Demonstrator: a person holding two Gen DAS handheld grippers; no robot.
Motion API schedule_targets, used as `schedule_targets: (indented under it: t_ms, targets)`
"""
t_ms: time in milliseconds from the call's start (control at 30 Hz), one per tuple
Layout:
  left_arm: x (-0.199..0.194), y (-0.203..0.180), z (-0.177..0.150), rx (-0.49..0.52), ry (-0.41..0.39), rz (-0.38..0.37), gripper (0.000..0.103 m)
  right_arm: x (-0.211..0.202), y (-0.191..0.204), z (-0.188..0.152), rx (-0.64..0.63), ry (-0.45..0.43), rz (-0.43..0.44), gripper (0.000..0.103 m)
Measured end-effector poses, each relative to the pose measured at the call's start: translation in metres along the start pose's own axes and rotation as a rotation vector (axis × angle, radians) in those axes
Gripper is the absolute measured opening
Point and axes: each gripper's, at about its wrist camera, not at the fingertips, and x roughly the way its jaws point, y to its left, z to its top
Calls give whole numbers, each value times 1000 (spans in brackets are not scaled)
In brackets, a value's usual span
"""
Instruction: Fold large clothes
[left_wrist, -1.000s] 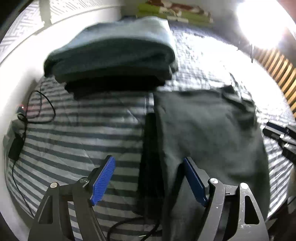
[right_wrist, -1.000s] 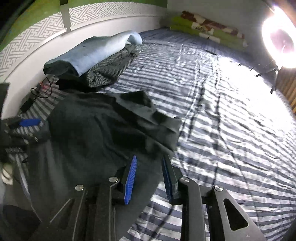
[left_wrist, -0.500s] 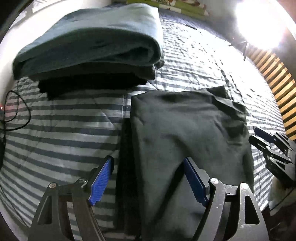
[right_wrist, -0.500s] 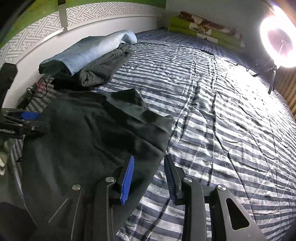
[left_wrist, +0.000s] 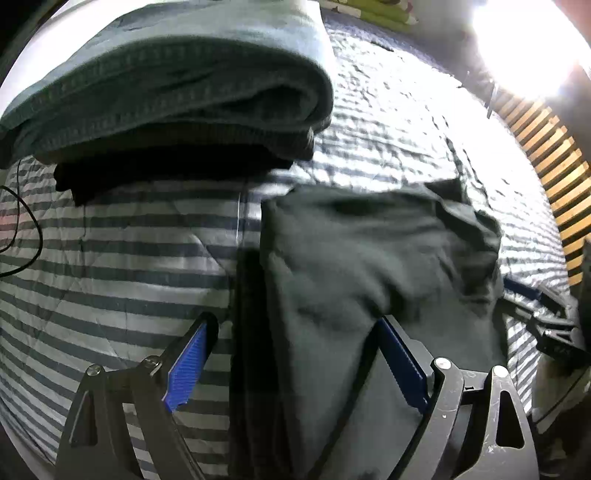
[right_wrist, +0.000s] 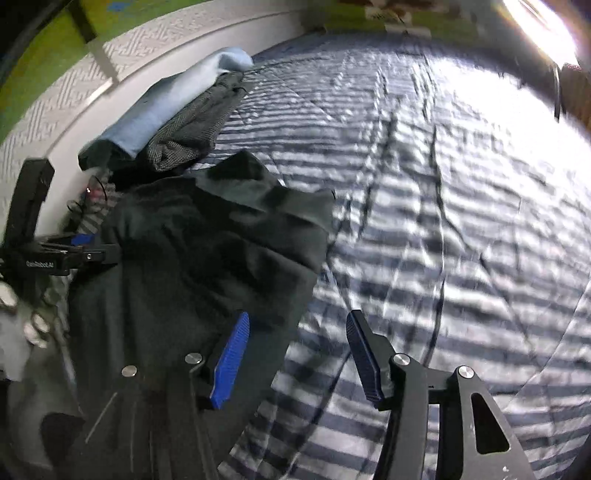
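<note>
A dark green garment (left_wrist: 351, 266) lies partly folded on the striped bed cover (left_wrist: 110, 258). My left gripper (left_wrist: 293, 325) hangs over the garment's left edge. Its jaws are opening wide, and the cloth lies loose between the blue pads (left_wrist: 184, 365). My right gripper (right_wrist: 298, 319) straddles the garment's (right_wrist: 207, 258) right edge. Its jaws are opening too, and the pads (right_wrist: 231, 362) do not press the cloth. Each gripper shows in the other's view: the right gripper (left_wrist: 535, 306) and the left gripper (right_wrist: 74, 251).
A pile of folded clothes (left_wrist: 177, 81) topped by a blue one (right_wrist: 166, 110) sits beyond the garment by the white bed wall (right_wrist: 62, 122). A black cable (left_wrist: 26, 229) lies at the left. A bright lamp (left_wrist: 528, 44) and wooden slats (left_wrist: 554, 166) stand at the right.
The right jaws have spread well apart and the left ones a little wider. Both grippers have sunk toward the garment, which has settled flatter on the cover.
</note>
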Motion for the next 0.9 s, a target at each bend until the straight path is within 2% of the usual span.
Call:
schedule_targets:
  t_ms: [167,367,400,533,600,767,867,900]
  targets:
    - [8,10,10,-56,10,-46,90,7,-15,-2,90,40,91,54]
    - [33,21,19,-102,79,-141,94,16,-20,5,157,29,215,55]
    - [34,21,20,-101,70,-148,96,20,-19,8,164,30,241,55]
    - [36,16,22,-67,42,-142,95,31,-13,16,165,24,295,55]
    - [35,11,21,-37,36,-122,89,36,-11,19,178,34,328,56]
    - [33,11,18,-34,18,-114,81,40,-4,24,147,35,343,54]
    - [32,8,17,-13,8,-103,81,41,-4,26,147,42,345,50]
    - [31,7,17,-7,1,-97,83,41,-5,26,147,47,347,49]
